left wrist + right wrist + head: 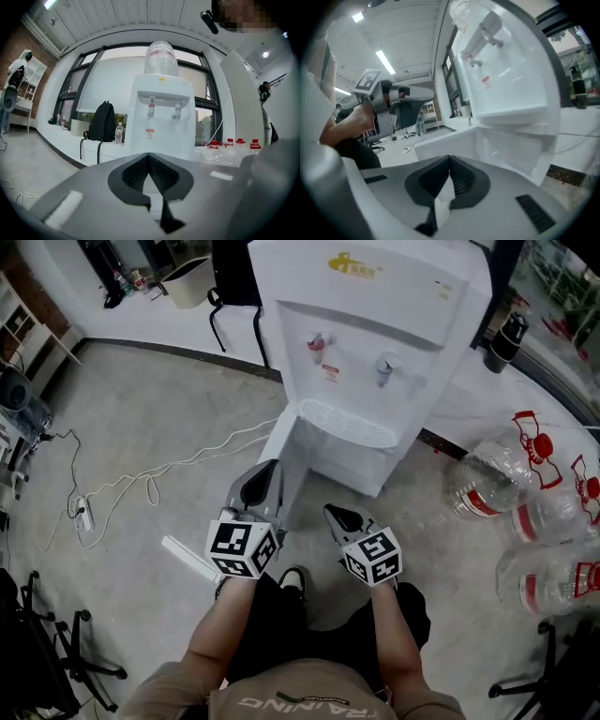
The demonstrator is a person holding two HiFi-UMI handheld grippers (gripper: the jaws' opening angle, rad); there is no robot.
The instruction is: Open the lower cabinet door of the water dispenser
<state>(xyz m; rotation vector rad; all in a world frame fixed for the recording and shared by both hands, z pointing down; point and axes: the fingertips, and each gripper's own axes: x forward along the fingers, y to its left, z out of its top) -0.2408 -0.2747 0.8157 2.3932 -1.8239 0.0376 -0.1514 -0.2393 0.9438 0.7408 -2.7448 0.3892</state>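
The white water dispenser (375,315) stands in front of me, with red and blue taps over a drip tray. Its lower cabinet door (289,460) stands swung out toward me on the left side. In the right gripper view the door (445,140) reaches left from the dispenser (506,70). My left gripper (267,470) is shut and empty, right beside the door's outer edge; whether it touches the door is not clear. It (148,155) faces the dispenser (161,122). My right gripper (336,514) is shut on nothing, just in front of the open cabinet.
Several large clear water bottles (497,479) with red labels lie on the floor at the right. A white power strip (84,515) with cable lies at the left. A flat white strip (187,559) lies by my foot. A black backpack (101,124) leans beyond the dispenser.
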